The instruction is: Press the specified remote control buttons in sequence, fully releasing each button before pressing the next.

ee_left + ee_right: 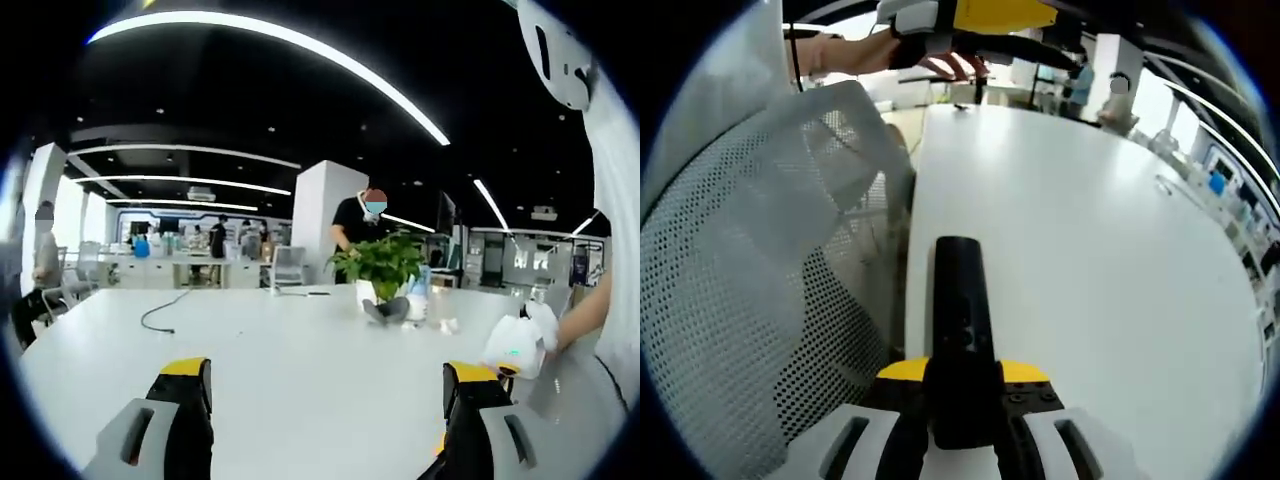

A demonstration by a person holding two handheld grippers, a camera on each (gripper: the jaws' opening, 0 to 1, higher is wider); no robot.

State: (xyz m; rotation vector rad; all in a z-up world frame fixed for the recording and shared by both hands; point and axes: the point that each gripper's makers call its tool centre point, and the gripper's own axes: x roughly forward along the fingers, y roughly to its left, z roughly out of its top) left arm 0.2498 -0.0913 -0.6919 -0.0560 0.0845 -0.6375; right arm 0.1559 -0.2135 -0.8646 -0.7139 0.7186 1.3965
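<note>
- The right claw (pixel 960 425) is clamped on the near end of a black remote control (pixel 962 345); in the right gripper view the remote juts forward along the jaws, over the white desk (pixel 1080 230), close to its edge.
- Held by its tail this way, the remote's upper face looks free, which I judge suits a press from the other side.
- The left claw (pixel 325 400) stands wide, with nothing between its yellow-tipped jaws, raised above the desk (pixel 290 360) and aimed across it, well away from any button; no press looks under way.
- In the left gripper view a potted plant (pixel 382 268) sits further across the desk, with a loose black cable (pixel 160 315) lying to one side.
- A mesh chair back (pixel 760 260) stands just beside the desk edge in the right gripper view.
- People stand beyond the desk.
- No brand, label or button marking is legible; the remote's face is too dark to read.
</note>
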